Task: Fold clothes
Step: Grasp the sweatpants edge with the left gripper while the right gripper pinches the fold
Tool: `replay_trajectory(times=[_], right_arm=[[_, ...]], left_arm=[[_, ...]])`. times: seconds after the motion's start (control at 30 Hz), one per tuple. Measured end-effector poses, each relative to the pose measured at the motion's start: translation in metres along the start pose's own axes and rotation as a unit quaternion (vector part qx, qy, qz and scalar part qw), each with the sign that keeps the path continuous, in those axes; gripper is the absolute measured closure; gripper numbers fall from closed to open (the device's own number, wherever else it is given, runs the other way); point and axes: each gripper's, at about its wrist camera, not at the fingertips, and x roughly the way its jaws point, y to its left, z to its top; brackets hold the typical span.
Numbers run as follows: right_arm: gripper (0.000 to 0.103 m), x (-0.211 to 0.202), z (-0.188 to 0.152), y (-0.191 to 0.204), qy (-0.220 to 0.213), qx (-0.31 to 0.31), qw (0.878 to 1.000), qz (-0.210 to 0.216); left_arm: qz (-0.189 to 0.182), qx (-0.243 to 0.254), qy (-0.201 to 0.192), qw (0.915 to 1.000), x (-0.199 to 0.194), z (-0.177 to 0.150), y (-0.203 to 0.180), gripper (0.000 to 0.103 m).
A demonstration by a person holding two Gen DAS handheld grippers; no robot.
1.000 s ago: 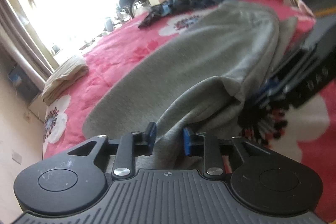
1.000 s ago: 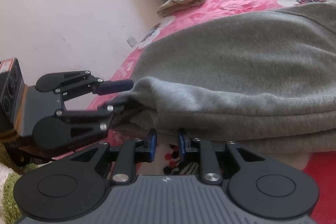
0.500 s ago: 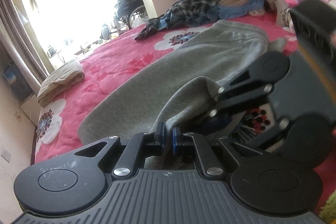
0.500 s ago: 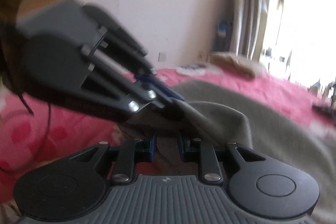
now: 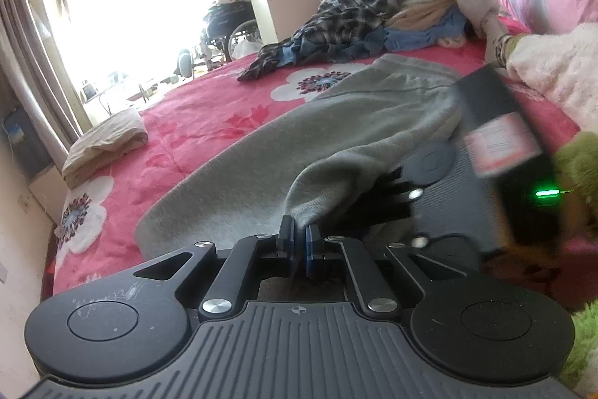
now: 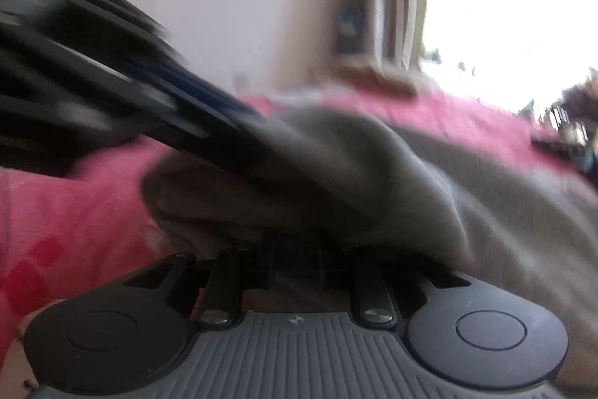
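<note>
Grey fleece garment (image 5: 336, 122), one item, lies lengthwise across the pink flowered bedspread (image 5: 209, 122); its near corner is lifted off the bed. Left view: my left gripper (image 5: 299, 242) is clenched on that corner, pads squeezed together with the cloth pinched between, so the edge can be carried over for a fold. My right gripper (image 5: 396, 197) sits just beside it, partly under the same raised fabric. Unfolded clothes (image 5: 373, 17) are heaped at the far end; a folded beige piece (image 5: 104, 144) rests near the bed's edge, apart.

Right view, blurred: grey cloth (image 6: 336, 174) drapes over my right gripper (image 6: 295, 249), jaws narrowly apart; whether the pads press the fabric I cannot tell. My left gripper (image 6: 209, 122) crosses above, holding the hem.
</note>
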Motion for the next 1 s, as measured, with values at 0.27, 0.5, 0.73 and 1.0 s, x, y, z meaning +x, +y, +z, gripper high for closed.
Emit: replay_trajectory(times=[0.27,0.5,0.73,1.0], right_arm=[[0.073,-0.033,-0.010,-0.003,-0.010,-0.035,0.999,-0.012],[0.068,-0.075,-0.021,-0.019,-0.001,-0.055,0.998,0.002],[0.076,-0.057,-0.011,-0.005,-0.039,-0.058,0.997,0.019],[0.092,-0.026,-0.017,-0.032,-0.016,0.059,0.997,-0.050]], left_arm=[[-0.005,-0.002,0.018,0.9998,0.004,-0.016,-0.002,0.099],[-0.006,-0.007,0.025,0.9996,0.010,-0.025,-0.005,0.099],[0.012,-0.015,-0.003,0.9998,-0.002,-0.012,-0.001,0.099],[0.004,-0.019,-0.008,0.9998,-0.004,-0.013,-0.004,0.099]])
